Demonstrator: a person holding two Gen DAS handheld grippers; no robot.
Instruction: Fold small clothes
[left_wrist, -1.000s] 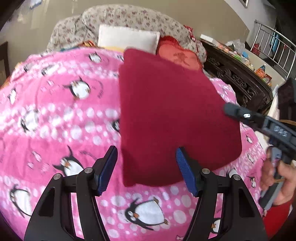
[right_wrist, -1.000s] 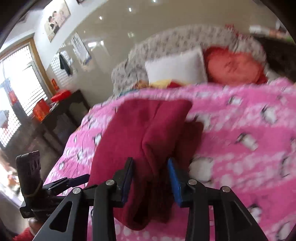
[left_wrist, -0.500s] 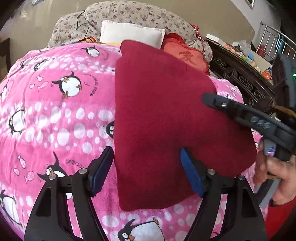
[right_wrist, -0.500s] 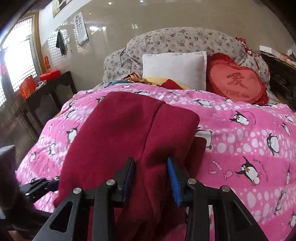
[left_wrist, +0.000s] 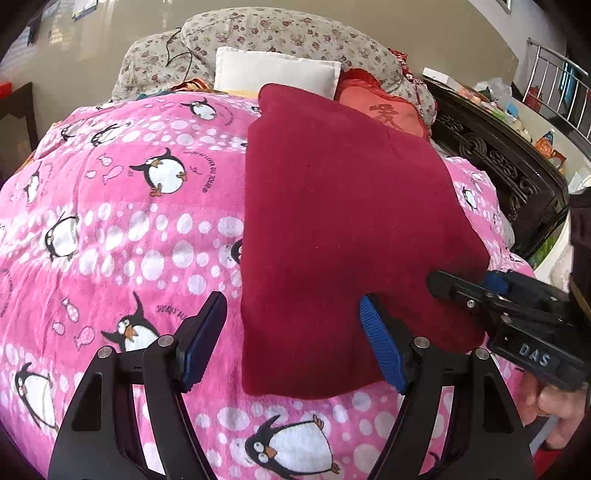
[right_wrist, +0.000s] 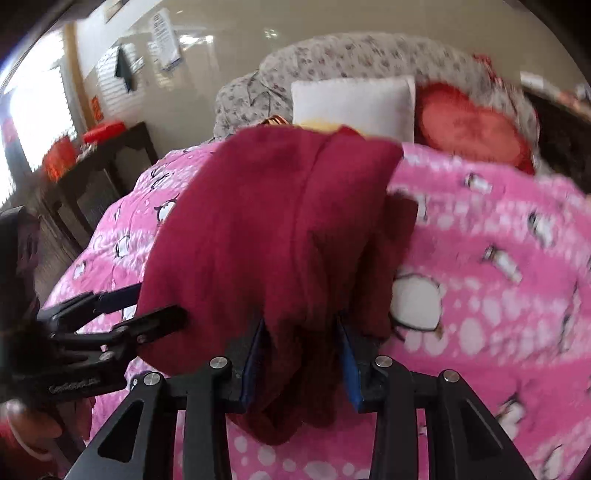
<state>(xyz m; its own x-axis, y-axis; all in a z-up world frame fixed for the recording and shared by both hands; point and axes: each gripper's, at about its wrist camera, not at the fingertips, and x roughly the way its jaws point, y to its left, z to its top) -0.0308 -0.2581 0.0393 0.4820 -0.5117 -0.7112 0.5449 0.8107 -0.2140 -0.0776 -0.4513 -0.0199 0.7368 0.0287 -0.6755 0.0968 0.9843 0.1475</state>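
Observation:
A dark red garment (left_wrist: 343, 229) lies folded on the pink penguin blanket (left_wrist: 122, 229). My left gripper (left_wrist: 295, 339) is open, its fingers straddling the garment's near left corner, a little above it. My right gripper (right_wrist: 301, 354) is shut on a bunched fold of the same garment (right_wrist: 266, 236) at its near right edge. In the left wrist view the right gripper (left_wrist: 458, 288) shows at the right, at the garment's edge. In the right wrist view the left gripper (right_wrist: 136, 314) shows at the left, open beside the cloth.
A white pillow (left_wrist: 277, 74), a red heart cushion (left_wrist: 384, 110) and a floral quilt (left_wrist: 280, 33) lie at the bed's head. A dark carved bed frame (left_wrist: 506, 173) runs along the right. A dark side table (right_wrist: 99, 162) stands at the left.
My right gripper has moved with the held fold toward the near right of the garment. My left gripper has stayed open and shifted a little over the garment's near corner.

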